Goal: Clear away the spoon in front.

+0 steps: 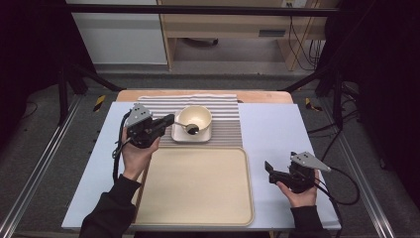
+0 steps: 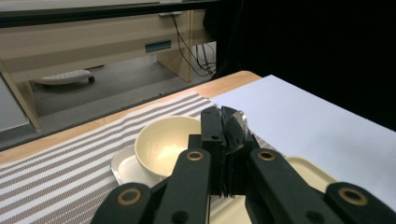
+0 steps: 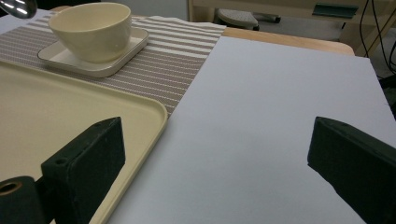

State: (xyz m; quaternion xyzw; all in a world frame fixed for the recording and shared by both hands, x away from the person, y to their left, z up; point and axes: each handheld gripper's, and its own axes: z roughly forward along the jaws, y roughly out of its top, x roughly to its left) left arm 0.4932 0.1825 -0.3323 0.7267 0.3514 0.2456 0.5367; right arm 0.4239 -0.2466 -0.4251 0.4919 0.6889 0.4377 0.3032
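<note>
The left tool [image 1: 168, 121] is clamped on a metal spoon [image 2: 233, 128], the jaws tight together around its handle. The spoon's bowl hangs just ahead of the tool, over the cream bowl [image 1: 194, 118] that sits on a small square plate [image 1: 176, 135] on the striped mat [image 1: 225, 114]. I'd judge the spoon is picked up but not yet set down anywhere. The big cream tray [image 1: 198, 186], nearer the person than the tool, holds nothing so far. The right tool [image 1: 270, 171] rests well off to the side on the counter [image 1: 277, 129], jaws wide apart, gripping nothing. I can read no brand, label or writing.
</note>
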